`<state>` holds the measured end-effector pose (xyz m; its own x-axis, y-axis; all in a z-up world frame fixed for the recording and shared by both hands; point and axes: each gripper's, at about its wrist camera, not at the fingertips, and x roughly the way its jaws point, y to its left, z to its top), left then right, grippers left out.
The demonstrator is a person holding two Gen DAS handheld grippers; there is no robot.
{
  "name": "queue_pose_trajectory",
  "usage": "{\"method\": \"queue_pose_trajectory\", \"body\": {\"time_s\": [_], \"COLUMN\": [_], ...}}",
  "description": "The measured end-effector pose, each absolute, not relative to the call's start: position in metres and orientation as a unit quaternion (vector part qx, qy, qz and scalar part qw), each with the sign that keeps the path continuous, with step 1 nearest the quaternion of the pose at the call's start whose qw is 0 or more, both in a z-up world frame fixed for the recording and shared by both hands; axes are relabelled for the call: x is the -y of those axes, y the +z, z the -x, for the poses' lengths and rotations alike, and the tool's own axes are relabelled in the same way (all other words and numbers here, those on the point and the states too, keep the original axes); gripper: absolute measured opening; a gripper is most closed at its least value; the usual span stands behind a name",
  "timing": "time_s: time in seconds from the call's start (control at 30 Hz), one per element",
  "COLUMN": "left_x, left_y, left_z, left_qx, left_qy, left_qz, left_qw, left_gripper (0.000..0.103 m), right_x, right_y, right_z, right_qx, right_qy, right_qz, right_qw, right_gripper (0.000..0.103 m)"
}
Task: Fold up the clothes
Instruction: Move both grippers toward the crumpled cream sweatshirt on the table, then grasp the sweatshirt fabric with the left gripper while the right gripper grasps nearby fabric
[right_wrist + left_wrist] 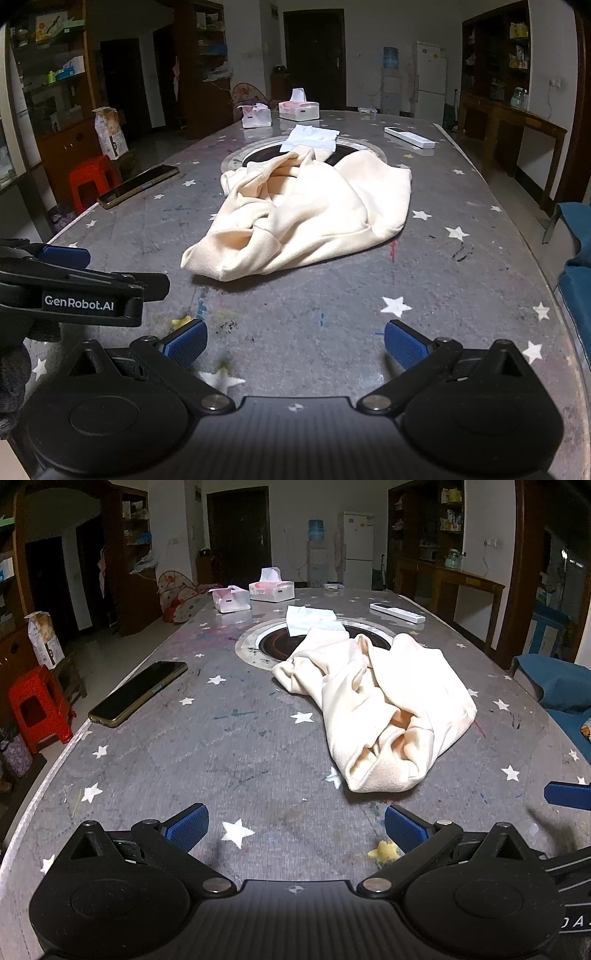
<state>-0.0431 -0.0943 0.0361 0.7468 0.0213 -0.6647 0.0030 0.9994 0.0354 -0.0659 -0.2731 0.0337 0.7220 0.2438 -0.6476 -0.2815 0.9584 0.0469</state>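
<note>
Two claws, both spread wide and holding nothing: left claw (pixel 295 829), right claw (pixel 295 345). Hovering low over the table (pixel 221 746), side by side, fingers aimed at the garment (pixel 380 709). Folding not yet begun, by the look of it; approach step in hand. Next, probably: reach forward, pinch an edge or corner on each side, lift and spread flat before any fold. Hard to pick true corners from this heap, so likely a first tug just to open it out.

Garment ahead of both claws, well apart from the fingers; ahead and right of the left claw, ahead and slightly left of the right. Cream, thick and soft-looking, fleece-like, crumpled into a loose mound with deep creases and an open rolled hem nearest the claws. Far end draped over the round hob (pixel 273 642) set in the table. Phone (pixel 138 692) far ahead to the left, clear of the cloth.
</note>
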Motion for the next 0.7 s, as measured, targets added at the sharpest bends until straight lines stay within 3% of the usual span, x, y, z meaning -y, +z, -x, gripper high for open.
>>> {"method": "queue_pose_trajectory", "body": {"time_s": [0.47, 0.7], "left_x": [0.094, 0.093], "left_y": [0.045, 0.055], "left_z": [0.024, -0.004], "left_qx": [-0.345, -0.327], "left_qy": [0.000, 0.005], "left_qz": [-0.025, -0.032], "left_qw": [0.938, 0.944], "left_gripper": [0.103, 0.103], "right_x": [0.267, 0.275], "right_y": [0.039, 0.055], "right_z": [0.046, 0.020], "right_qx": [-0.342, -0.332], "right_qy": [0.146, 0.153], "right_qz": [0.036, 0.011], "right_qw": [0.927, 0.931], "right_gripper": [0.103, 0.093]}}
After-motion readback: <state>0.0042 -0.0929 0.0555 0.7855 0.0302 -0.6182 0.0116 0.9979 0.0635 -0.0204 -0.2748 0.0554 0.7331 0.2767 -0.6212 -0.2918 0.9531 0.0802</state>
